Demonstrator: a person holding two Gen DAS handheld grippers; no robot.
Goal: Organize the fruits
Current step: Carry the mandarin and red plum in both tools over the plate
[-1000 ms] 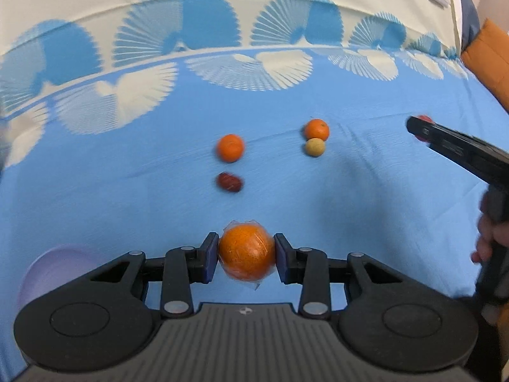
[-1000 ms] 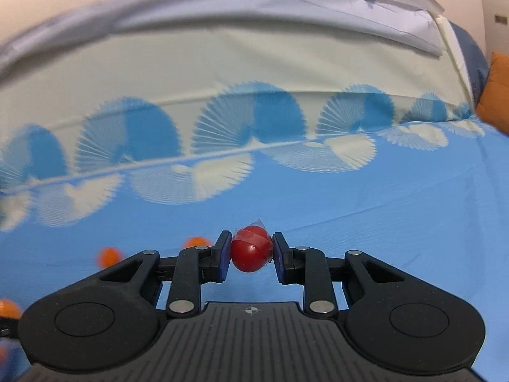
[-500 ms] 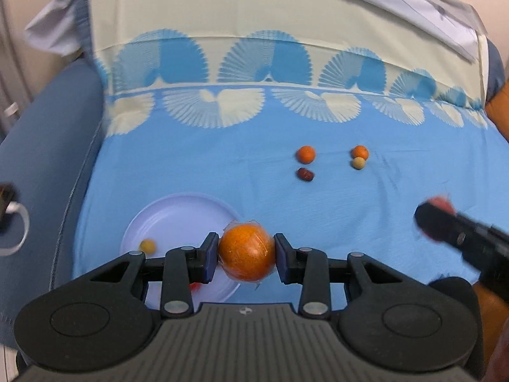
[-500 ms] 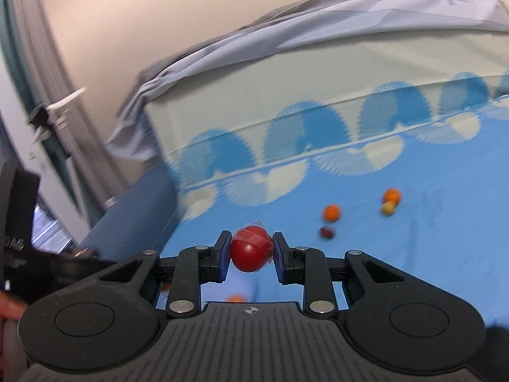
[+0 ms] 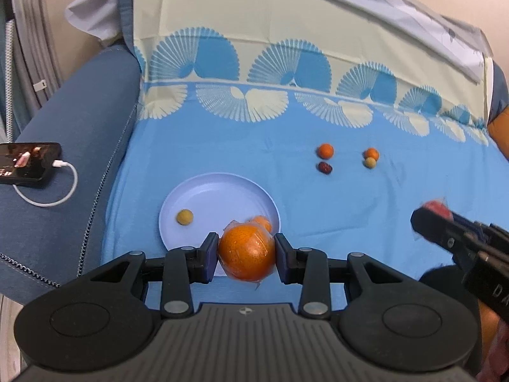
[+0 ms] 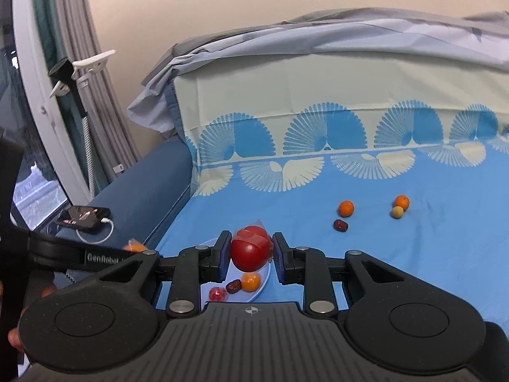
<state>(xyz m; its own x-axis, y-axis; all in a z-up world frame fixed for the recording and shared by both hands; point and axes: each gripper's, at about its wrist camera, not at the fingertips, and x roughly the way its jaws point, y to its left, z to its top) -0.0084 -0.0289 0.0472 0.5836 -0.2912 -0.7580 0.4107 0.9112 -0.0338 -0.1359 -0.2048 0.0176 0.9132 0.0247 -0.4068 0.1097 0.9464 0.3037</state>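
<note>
A sofa (image 6: 149, 187) with dark blue upholstery stood against a plain beige wall (image 6: 222, 3), draped in a blue sheet (image 5: 366, 191) printed with fan shapes. Far left of the fingers, grey curtains (image 6: 95, 102) hung beside a white-framed window (image 6: 35, 105); a phone (image 5: 27, 164) lay charging on the armrest.

The left gripper (image 5: 246, 257) clamps a plastic-wrapped orange (image 5: 247, 256) above the near edge of a pale blue plate (image 5: 219, 191), which lies on the blue patterned sheet (image 5: 350, 191) and holds a small yellowish fruit (image 5: 185, 216) and a small orange one (image 5: 262, 222). Further off sit two small oranges (image 5: 325, 151), a dark red fruit (image 5: 325, 167) and a yellowish one (image 5: 370, 162). At the right edge the right gripper (image 5: 428, 219) carries something red (image 5: 436, 206); a phone (image 5: 27, 164) charges on the dark blue armrest.
</note>
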